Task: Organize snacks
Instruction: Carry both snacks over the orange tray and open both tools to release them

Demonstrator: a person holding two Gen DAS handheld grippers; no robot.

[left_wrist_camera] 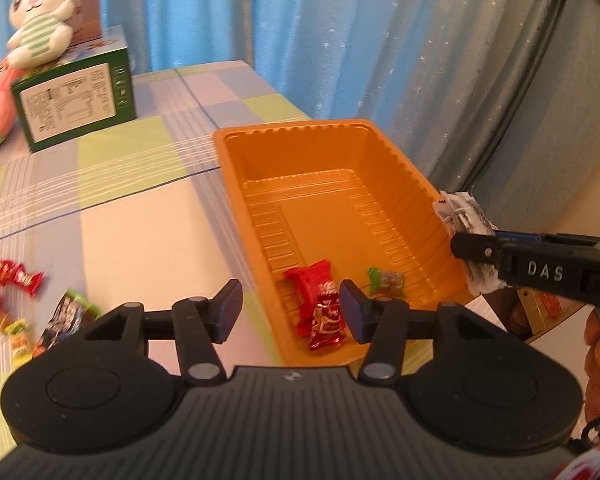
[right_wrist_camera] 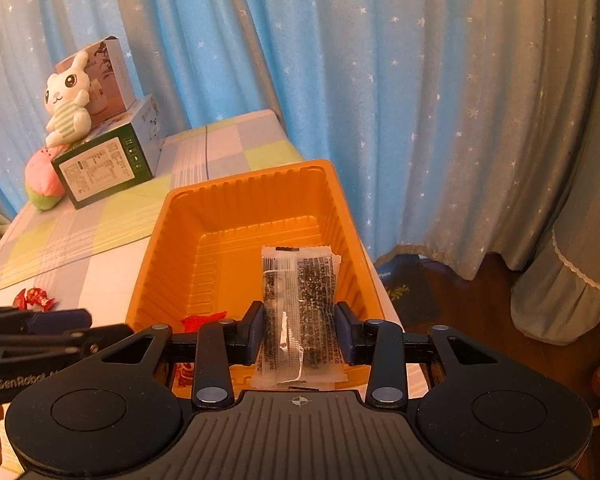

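An orange plastic tray (left_wrist_camera: 400,168) stands on the checked tablecloth; it also shows in the right wrist view (right_wrist_camera: 168,240). Red snack packets (left_wrist_camera: 320,308) and a small green candy (left_wrist_camera: 384,278) lie in its near end. My left gripper (left_wrist_camera: 290,304) is open and empty, just above the tray's near rim. My right gripper (right_wrist_camera: 300,322) is shut on a clear packet with black print (right_wrist_camera: 298,304), held above the tray's near right part. That packet shows in the left wrist view (left_wrist_camera: 462,216) at the tray's right rim.
Several loose snacks (left_wrist_camera: 16,304) lie on the cloth left of the tray. A green box (left_wrist_camera: 76,104) with a plush rabbit (left_wrist_camera: 40,16) stands at the far left. Blue curtains hang behind. The table edge runs just right of the tray.
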